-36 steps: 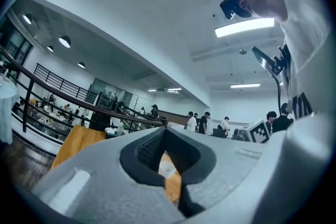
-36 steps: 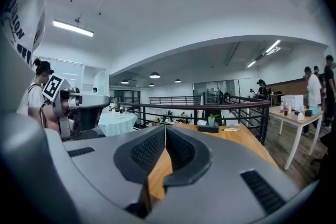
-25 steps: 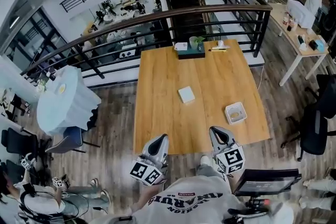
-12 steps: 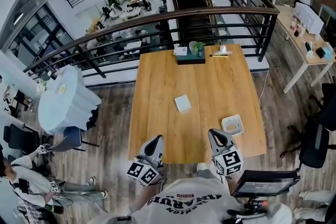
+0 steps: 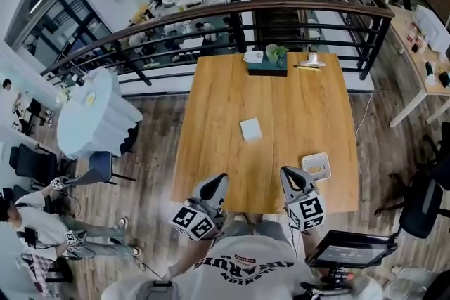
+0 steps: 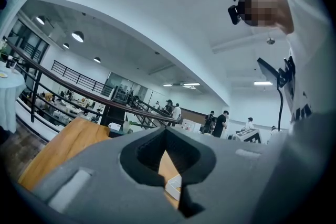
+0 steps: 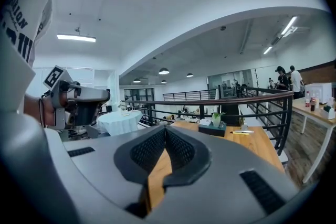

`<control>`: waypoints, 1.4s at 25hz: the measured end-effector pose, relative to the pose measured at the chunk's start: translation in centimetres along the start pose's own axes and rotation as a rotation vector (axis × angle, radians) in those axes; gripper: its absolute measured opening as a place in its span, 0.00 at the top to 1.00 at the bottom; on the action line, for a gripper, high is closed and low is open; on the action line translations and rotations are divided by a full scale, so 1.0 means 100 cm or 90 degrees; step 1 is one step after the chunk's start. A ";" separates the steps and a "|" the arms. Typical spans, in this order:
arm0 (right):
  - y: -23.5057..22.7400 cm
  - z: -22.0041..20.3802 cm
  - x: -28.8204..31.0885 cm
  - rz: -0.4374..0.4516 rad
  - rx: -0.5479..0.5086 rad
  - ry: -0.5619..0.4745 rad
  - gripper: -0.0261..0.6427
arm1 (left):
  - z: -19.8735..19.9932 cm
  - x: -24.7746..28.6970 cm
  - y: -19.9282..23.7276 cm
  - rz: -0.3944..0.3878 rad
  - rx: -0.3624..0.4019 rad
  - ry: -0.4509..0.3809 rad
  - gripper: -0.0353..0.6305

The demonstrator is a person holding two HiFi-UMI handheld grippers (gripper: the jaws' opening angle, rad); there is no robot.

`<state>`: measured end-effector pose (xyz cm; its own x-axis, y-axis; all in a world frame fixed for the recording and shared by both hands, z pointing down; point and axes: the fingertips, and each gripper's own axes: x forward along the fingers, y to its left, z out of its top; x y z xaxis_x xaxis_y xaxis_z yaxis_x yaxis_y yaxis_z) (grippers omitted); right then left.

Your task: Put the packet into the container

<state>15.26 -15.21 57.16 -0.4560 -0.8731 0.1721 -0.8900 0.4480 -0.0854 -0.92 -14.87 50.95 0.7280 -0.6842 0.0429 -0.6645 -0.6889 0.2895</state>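
Note:
On the wooden table (image 5: 295, 109), a flat white packet (image 5: 250, 129) lies near the middle. A small square white container (image 5: 316, 166) with something pale in it sits near the front right corner. Both grippers hang over the table's front edge, side by side and empty. My left gripper (image 5: 219, 179) is shut, its tips meeting (image 6: 166, 130), well short of the packet. My right gripper (image 5: 287, 172) is shut too (image 7: 166, 128), just left of the container and apart from it. A white thing shows through the left jaws' lower gap; I cannot tell which it is.
At the table's far edge stand a dark tray (image 5: 266, 68) with a small plant (image 5: 273, 53) and a white box, with pens (image 5: 309, 65) beside it. A black railing (image 5: 302, 10) runs behind. A round white-clothed table (image 5: 95, 119) stands left, a black chair (image 5: 420, 204) right.
The view has shifted and both grippers have moved along with it. The container now lies closer to the right gripper. Both stay shut.

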 end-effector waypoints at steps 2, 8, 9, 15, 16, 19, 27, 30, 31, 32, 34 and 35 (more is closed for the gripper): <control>0.005 0.000 0.002 0.001 0.003 0.007 0.95 | 0.006 -0.001 0.002 0.000 0.002 -0.007 0.94; 0.033 0.008 0.006 0.010 -0.018 0.021 0.95 | 0.019 -0.013 0.016 -0.012 -0.001 -0.040 0.94; 0.035 0.015 0.007 0.009 -0.023 0.017 0.95 | 0.020 -0.013 0.020 -0.016 -0.001 -0.045 0.94; 0.049 0.029 0.012 -0.001 -0.030 0.019 0.95 | 0.021 -0.020 0.037 -0.021 -0.015 -0.056 0.94; 0.049 0.028 0.013 -0.004 -0.026 0.022 0.95 | 0.021 -0.020 0.038 -0.023 -0.018 -0.056 0.94; 0.051 0.027 0.016 -0.008 -0.020 0.023 0.95 | 0.021 -0.021 0.040 -0.027 -0.016 -0.056 0.94; 0.050 0.036 0.023 -0.010 -0.031 0.015 0.95 | 0.028 -0.019 0.045 -0.031 -0.009 -0.060 0.94; 0.050 0.036 0.028 -0.005 -0.050 0.016 0.95 | 0.028 -0.019 0.045 -0.032 -0.001 -0.058 0.94; 0.049 0.035 0.031 -0.001 -0.066 0.021 0.95 | 0.029 -0.020 0.047 -0.031 -0.001 -0.059 0.94; 0.049 0.034 0.034 0.004 -0.086 0.029 0.95 | 0.029 -0.022 0.048 -0.030 -0.001 -0.061 0.94; 0.047 0.033 0.044 0.020 -0.137 0.050 0.95 | 0.030 -0.026 0.053 -0.027 -0.001 -0.067 0.94; 0.045 0.033 0.049 0.031 -0.163 0.064 0.95 | 0.030 -0.027 0.056 -0.024 -0.003 -0.070 0.94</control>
<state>9.00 -18.10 54.43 -0.4848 -0.8314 0.2716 -0.8311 0.5346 0.1530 -7.13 -17.56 49.63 0.7292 -0.6804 -0.0733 -0.6364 -0.7136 0.2929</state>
